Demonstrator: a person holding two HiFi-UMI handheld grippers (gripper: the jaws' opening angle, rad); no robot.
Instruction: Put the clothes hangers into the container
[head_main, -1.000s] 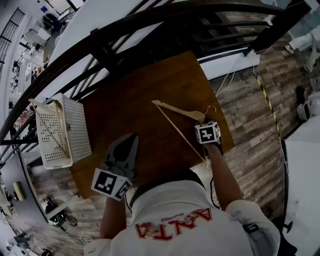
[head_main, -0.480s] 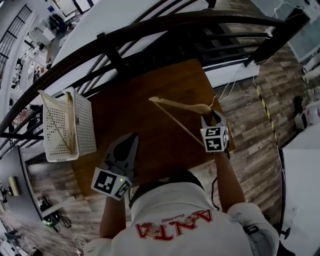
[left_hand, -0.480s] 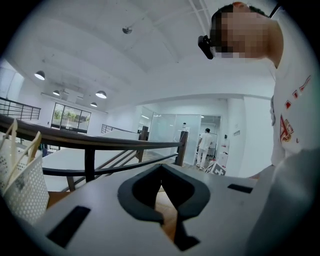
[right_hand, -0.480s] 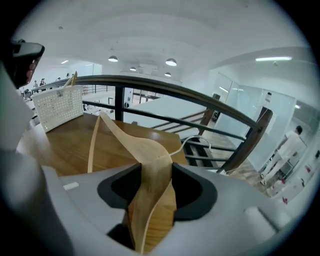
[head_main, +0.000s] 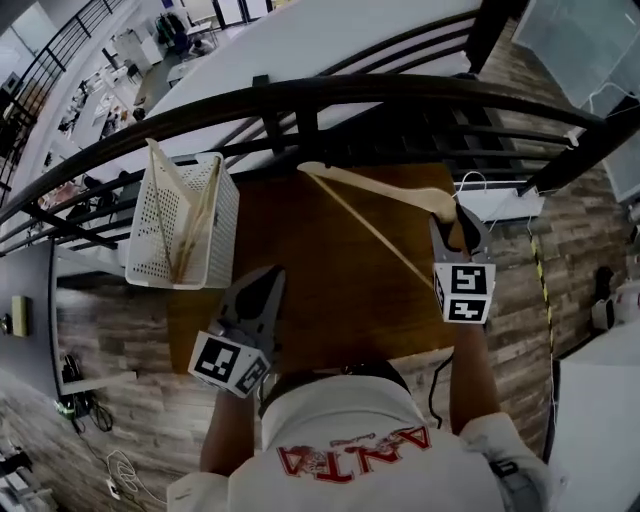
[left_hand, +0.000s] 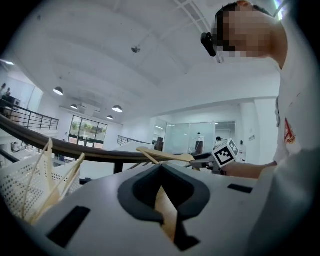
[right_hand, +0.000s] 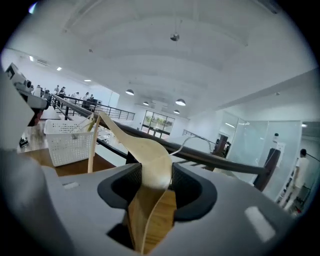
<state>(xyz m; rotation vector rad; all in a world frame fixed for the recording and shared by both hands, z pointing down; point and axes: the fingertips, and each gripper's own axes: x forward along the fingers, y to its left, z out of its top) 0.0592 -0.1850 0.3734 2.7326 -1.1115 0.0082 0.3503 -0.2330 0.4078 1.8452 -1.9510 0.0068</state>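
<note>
Up and left of the left gripper's tips: the white container (head_main: 222, 205), with stored hangers (head_main: 190, 215) already leaning inside. Then the left gripper (head_main: 268, 278) itself, pressed together on nothing, low over the table (head_main: 330, 300). Mid-transfer, by the look of it: lifted but not yet delivered. Further right, one wooden hanger (head_main: 375, 188), clear of the table, with its long axis running from the right gripper leftward and its far tip aimed toward the container, beyond the left gripper's tips. Pinched at its middle, just beside the wire hook (head_main: 470, 182), by the right gripper (head_main: 455, 218). Next, probably: carry leftward over the rim, tip the far arm down into the container, and only then spread the jaws.
</note>
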